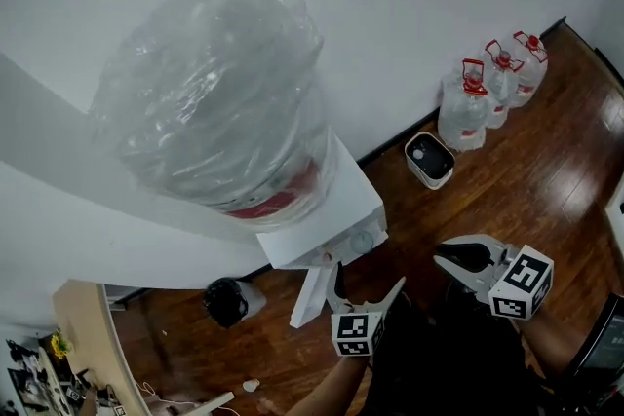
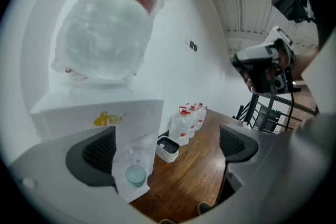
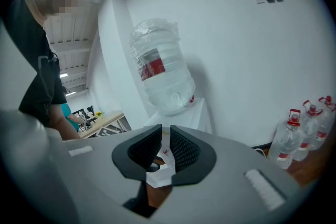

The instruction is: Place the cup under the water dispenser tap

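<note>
Wood floor (image 1: 546,170), white wall (image 1: 419,5); dispenser (image 1: 353,202) against it with a plastic-wrapped bottle (image 1: 214,93) on top, three jugs (image 1: 487,93) and a small white bin (image 1: 429,159) further along. Cup (image 2: 136,174) sits on the dispenser's tray under the taps, ungripped. Left tongs (image 1: 369,274) wide open, empty, well clear of the cup. Right tongs (image 3: 164,147) all but closed, nothing in them.

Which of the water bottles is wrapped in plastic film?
The large bottle sitting inverted on top of the white dispenser. The three smaller bottles with red handles stand unwrapped on the floor.
</note>
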Motion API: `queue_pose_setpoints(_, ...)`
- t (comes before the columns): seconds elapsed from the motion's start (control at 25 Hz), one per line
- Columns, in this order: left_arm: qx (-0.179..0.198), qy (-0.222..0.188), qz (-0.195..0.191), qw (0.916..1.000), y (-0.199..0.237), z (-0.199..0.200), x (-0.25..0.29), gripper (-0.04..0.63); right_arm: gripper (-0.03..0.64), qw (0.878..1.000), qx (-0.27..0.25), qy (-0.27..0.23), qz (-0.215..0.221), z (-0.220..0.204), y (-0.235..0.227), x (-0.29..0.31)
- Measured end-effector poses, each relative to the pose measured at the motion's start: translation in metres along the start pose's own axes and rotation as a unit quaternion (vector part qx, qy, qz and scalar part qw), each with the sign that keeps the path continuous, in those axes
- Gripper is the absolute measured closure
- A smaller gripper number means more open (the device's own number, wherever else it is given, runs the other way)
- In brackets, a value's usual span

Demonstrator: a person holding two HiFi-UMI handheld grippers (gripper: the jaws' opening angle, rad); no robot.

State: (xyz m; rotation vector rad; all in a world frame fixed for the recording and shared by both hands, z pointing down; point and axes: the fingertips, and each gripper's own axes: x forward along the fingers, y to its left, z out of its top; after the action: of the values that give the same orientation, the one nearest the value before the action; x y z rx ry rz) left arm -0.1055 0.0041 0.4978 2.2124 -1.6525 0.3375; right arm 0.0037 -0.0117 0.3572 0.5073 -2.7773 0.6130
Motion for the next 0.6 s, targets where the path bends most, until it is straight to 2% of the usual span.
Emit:
queue_pose_setpoints(0.04, -0.001, -0.018, 0.001, 0.9998, -0.004, 0.013, -0.007, 0.005, 0.569, 1.0, -0.001, -0.004, 0.0, 0.003, 0.0, -0.006)
queue_pose_setpoints(0.08, -0.004, -0.035, 0.004, 0.9994, -0.007, 0.027, -0.016, 0.044, 0.569, 1.0, -0.003, -0.008, 0.004, 0.007, 0.0, -0.01)
queue_pose_setpoints(0.12, -0.011, -0.049, 0.008, 0.9987, -0.009, 0.041, -0.026, 0.133, 0.569, 1.0, -0.008, -0.011, 0.01, 0.01, 0.002, -0.015)
queue_pose_setpoints(0.16, -0.016, -0.059, 0.012, 0.9981, -0.014, 0.054, -0.035, 0.293, 0.569, 1.0, -0.014, -0.013, 0.016, 0.013, 0.003, -0.022)
queue_pose_setpoints(0.2, -0.012, -0.068, 0.017, 0.9975, -0.02, 0.065, -0.041, 0.358, 0.569, 0.999, -0.02, -0.013, 0.021, 0.015, 0.002, -0.03)
queue_pose_setpoints(0.28, 0.006, -0.085, 0.033, 0.9958, -0.035, 0.079, -0.051, 0.413, 0.569, 0.999, -0.028, -0.015, 0.023, 0.017, -0.001, -0.051)
queue_pose_setpoints(0.4, 0.014, -0.101, 0.056, 0.9932, -0.06, 0.1, -0.067, 0.499, 0.569, 0.998, -0.038, -0.028, 0.034, 0.019, -0.003, -0.081)
queue_pose_setpoints(0.44, 0.016, -0.1, 0.057, 0.9932, -0.071, 0.106, -0.07, 0.575, 0.569, 0.998, -0.041, -0.032, 0.04, 0.019, -0.003, -0.09)
queue_pose_setpoints(0.48, 0.014, -0.097, 0.054, 0.9937, -0.084, 0.11, -0.073, 0.618, 0.569, 0.997, -0.041, -0.035, 0.047, 0.018, -0.003, -0.098)
queue_pose_setpoints(0.6, 0.008, -0.097, 0.062, 0.9933, -0.116, 0.121, -0.082, 0.618, 0.569, 0.995, -0.04, -0.048, 0.074, 0.02, -0.001, -0.121)
